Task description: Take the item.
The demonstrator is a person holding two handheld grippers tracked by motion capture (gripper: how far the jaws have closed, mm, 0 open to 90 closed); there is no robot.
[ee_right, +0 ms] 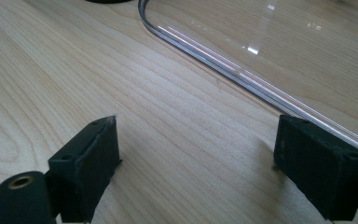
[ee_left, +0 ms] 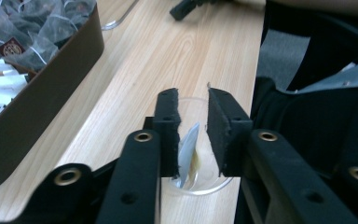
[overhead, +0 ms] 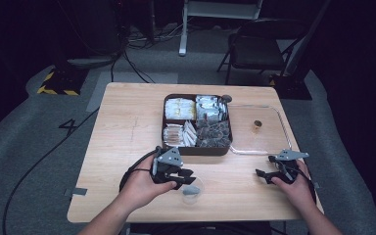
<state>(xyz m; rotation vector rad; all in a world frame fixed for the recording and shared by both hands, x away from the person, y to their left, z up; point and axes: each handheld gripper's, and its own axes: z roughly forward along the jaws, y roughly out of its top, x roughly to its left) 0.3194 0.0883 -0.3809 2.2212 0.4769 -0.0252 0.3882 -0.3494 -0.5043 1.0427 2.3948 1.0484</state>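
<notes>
A small clear cup stands near the table's front edge, and a pale flat packet leans inside it. My left gripper hangs just over the cup. Its jaws are parted a little; the packet lies against the left jaw and clear of the right one. My right gripper rests low over bare wood at the front right, open wide, with nothing between its fingers. Beside it runs the rim of a clear tray.
A brown divided box holds several packets and tea bags at mid-table; its wall is close on the left gripper's left. The clear tray to its right holds a small brown object. A folding chair stands beyond the table.
</notes>
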